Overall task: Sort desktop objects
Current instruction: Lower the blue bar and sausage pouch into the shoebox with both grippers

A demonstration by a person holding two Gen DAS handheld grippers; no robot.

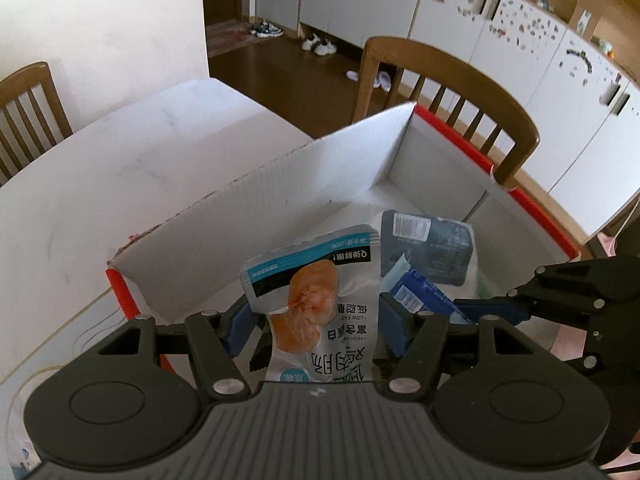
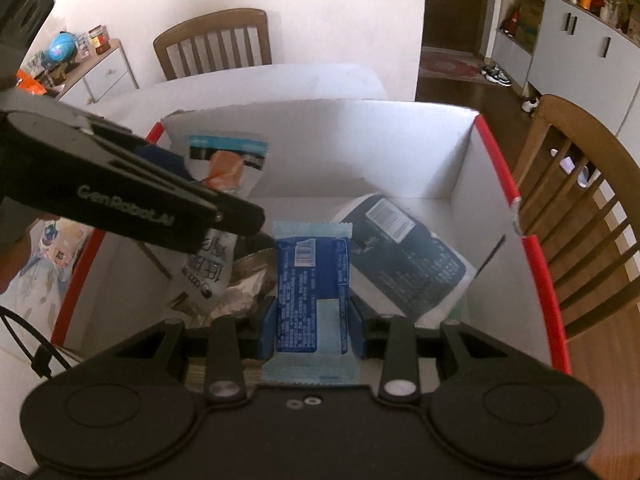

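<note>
A white cardboard box with red outer sides (image 1: 360, 148) (image 2: 360, 148) stands on the white table. My left gripper (image 1: 316, 320) is shut on a silver chicken-breast pouch (image 1: 320, 300) and holds it over the box; the pouch also shows in the right wrist view (image 2: 216, 264). My right gripper (image 2: 312, 320) is shut on a blue snack packet (image 2: 312, 288) and holds it over the box; the packet also shows in the left wrist view (image 1: 420, 296). A dark blue packet (image 1: 428, 244) (image 2: 404, 252) lies on the box floor.
A crumpled foil wrapper (image 2: 248, 284) lies in the box under the pouch. Wooden chairs (image 1: 448, 96) (image 2: 580, 208) stand behind and beside the box. The white table (image 1: 120, 168) stretches to the left. A small cabinet with clutter (image 2: 92, 68) is at the far left.
</note>
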